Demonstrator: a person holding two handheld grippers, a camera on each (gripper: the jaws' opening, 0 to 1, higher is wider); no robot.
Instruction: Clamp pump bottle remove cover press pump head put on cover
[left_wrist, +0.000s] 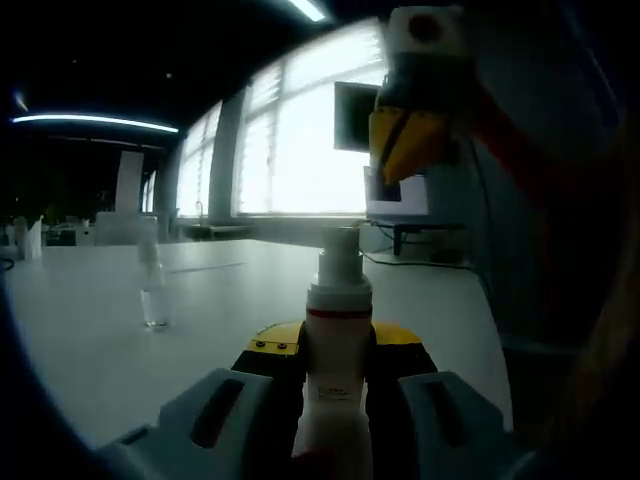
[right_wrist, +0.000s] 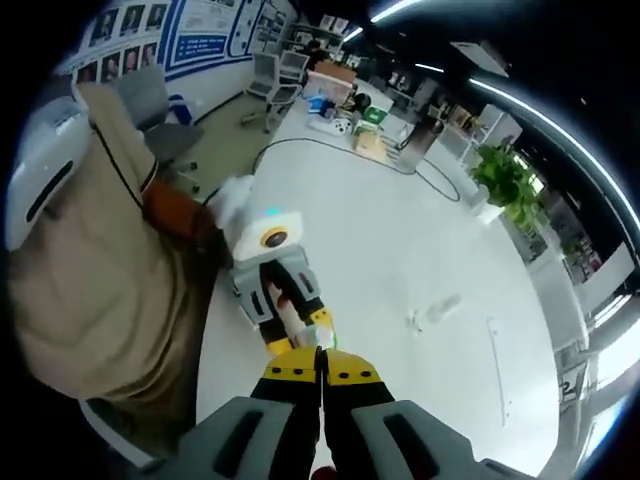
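The white pump bottle (left_wrist: 338, 330) with a red band stands upright between my left gripper (left_wrist: 338, 352) jaws, which are shut on its body. Its pump head (left_wrist: 340, 252) is bare. The clear cover (left_wrist: 152, 290) stands on the white table (left_wrist: 240, 290) to the left, apart from the bottle. My right gripper (left_wrist: 408, 140) hangs above and right of the pump head, not touching it. In the right gripper view, my right gripper (right_wrist: 320, 372) is shut with nothing in it, looking down on the left gripper (right_wrist: 298, 335) and the cover (right_wrist: 436, 312).
A person in beige clothing (right_wrist: 100, 280) stands at the table's left edge. Boxes and small items (right_wrist: 350, 115) crowd the far end, with office chairs (right_wrist: 270, 80) and a potted plant (right_wrist: 500, 175) beyond. A dark monitor (left_wrist: 355, 115) stands by the window.
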